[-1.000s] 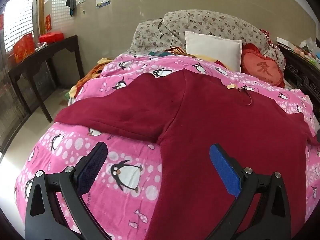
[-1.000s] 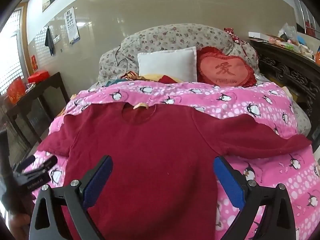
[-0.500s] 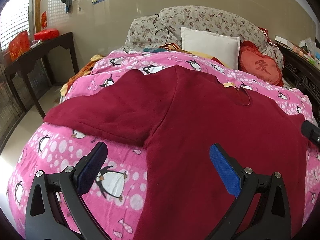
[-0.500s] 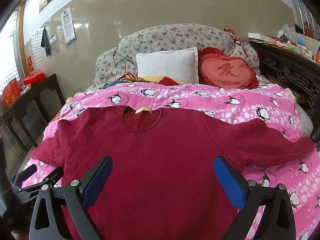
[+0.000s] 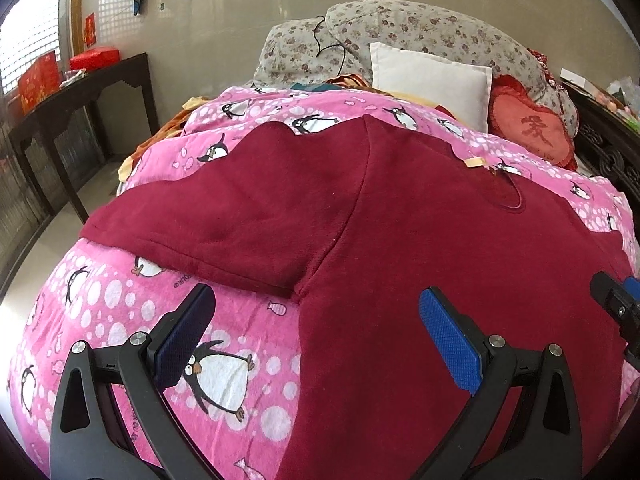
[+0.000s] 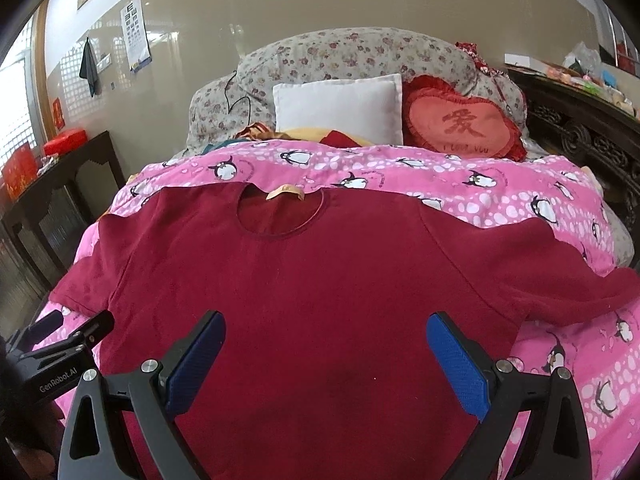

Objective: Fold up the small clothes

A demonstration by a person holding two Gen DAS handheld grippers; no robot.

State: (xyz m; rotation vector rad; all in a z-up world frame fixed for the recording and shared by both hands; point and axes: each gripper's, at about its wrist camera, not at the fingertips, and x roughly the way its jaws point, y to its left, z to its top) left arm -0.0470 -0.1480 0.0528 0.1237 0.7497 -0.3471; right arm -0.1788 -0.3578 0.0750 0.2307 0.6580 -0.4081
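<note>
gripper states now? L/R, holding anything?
Left gripper: open, holding nothing, above the red sweater.
Right gripper: open, holding nothing, above the same sweater.

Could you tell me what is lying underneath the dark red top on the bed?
The dark red top lies spread flat on a pink penguin-print quilt. Whatever is beneath the quilt stays hidden.

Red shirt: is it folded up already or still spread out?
Spread out. The shirt lies flat on the blanket, both sleeves stretched sideways, the collar showing. No fold yet.
</note>
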